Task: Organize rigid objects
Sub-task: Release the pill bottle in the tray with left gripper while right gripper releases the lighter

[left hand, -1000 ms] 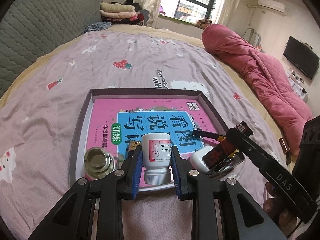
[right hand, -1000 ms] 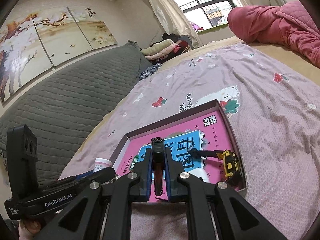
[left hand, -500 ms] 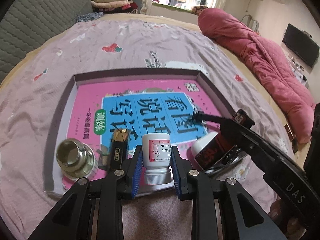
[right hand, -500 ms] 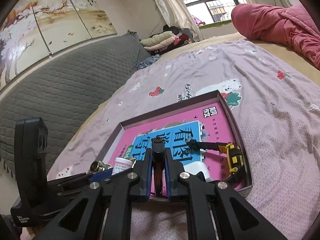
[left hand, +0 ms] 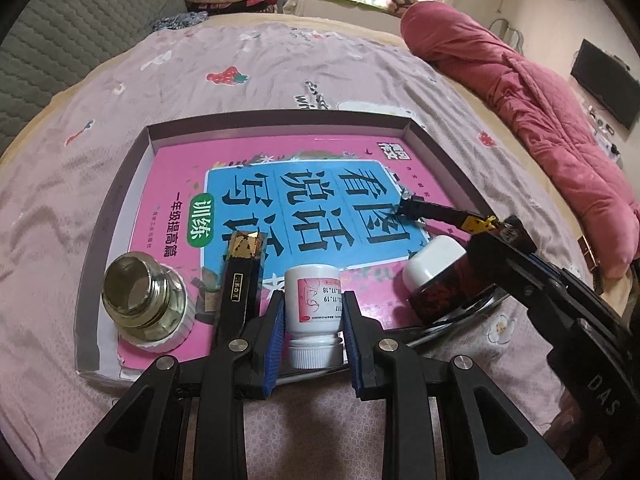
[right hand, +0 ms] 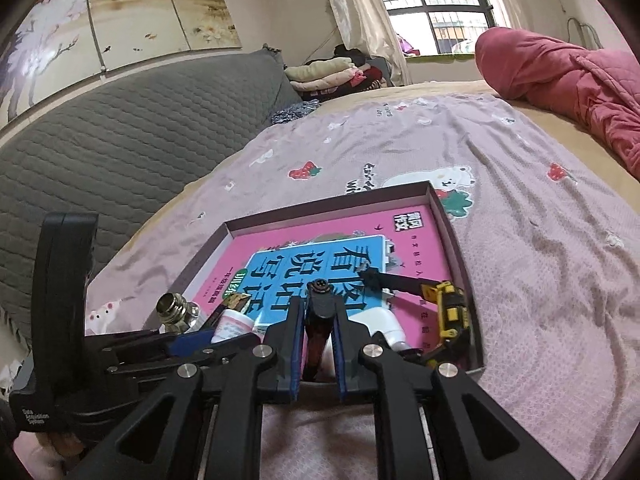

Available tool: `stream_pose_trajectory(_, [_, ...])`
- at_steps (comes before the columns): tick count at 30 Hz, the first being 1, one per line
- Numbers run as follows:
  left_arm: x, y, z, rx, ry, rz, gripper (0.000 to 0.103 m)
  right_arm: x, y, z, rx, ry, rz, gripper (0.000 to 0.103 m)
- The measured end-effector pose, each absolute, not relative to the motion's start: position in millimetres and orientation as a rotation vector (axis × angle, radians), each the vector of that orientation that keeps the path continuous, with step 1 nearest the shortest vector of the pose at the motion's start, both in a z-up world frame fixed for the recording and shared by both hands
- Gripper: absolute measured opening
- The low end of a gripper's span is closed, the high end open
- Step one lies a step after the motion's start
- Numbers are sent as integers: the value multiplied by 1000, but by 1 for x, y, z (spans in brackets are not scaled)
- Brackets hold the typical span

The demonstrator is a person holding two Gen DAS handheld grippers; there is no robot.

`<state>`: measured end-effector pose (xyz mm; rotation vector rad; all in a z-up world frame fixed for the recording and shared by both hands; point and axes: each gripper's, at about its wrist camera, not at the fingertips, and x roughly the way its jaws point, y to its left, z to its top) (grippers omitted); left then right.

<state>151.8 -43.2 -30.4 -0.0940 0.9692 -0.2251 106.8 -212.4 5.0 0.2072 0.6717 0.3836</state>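
White pill bottle (left hand: 313,308), one tray (left hand: 276,122)

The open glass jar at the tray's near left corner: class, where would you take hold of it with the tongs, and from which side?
Grip the glass jar across its threaded neck, coming from above. It stands upright with its mouth open to the top, and the neck is narrower than the body. The tray wall on its left and the black and gold box close on its right crowd a sideways approach.
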Motion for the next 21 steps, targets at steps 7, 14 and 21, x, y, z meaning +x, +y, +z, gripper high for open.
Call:
stream_pose_trajectory(7, [151, -41, -31, -101, 967, -217, 28, 111, -232, 0, 285, 696, 370, 17])
stream_pose_trajectory(14, [151, -39, -30, -102, 968, -204, 28, 112, -239, -5, 325, 721, 382, 18])
stream_pose_trajectory(21, [150, -35, -29, -106, 970, -187, 28, 110, -238, -5, 314, 732, 385, 18])
